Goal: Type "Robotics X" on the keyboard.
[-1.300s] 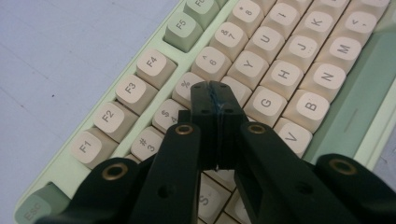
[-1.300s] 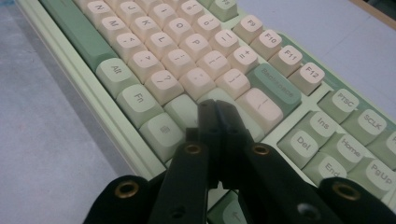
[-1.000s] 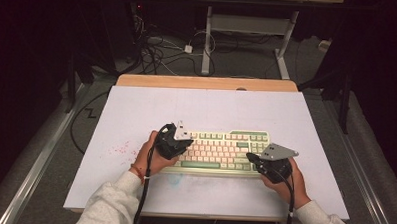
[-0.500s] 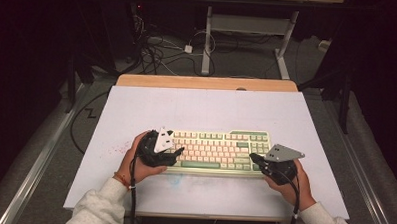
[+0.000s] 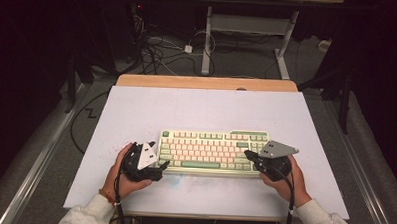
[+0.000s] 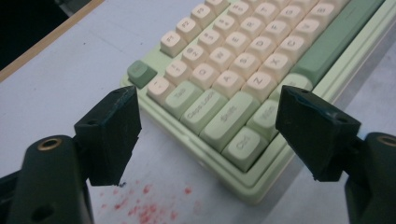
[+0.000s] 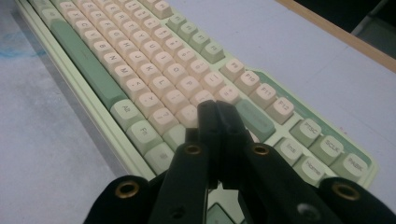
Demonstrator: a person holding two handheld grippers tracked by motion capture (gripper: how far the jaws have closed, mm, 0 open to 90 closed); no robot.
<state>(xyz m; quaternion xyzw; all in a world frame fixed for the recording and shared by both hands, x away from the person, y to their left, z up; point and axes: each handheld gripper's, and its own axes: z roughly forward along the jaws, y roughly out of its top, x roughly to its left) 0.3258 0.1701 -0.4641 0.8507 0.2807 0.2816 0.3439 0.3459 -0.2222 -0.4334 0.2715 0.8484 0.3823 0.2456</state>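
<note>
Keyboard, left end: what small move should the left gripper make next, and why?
Probably ease the left gripper forward so its open jaws straddle the near-left corner of the keyboard. Its jaws have just been opening with nothing between them, and that corner lies just ahead. The right gripper, jaws shut, sits over the keys at the right end.

Plenty of bare counter (image 5: pixel 201 112) beyond both tongs, nothing on it all the way to the far wooden edge. The keyboard (image 5: pixel 212 151) is the only real blocker, sitting between the left tongs (image 5: pixel 160 165) and right tongs (image 5: pixel 248 155). Left tongs have just been opening, nothing between them, the keyboard's corner right ahead. Right tongs are closed over the keys.
</note>
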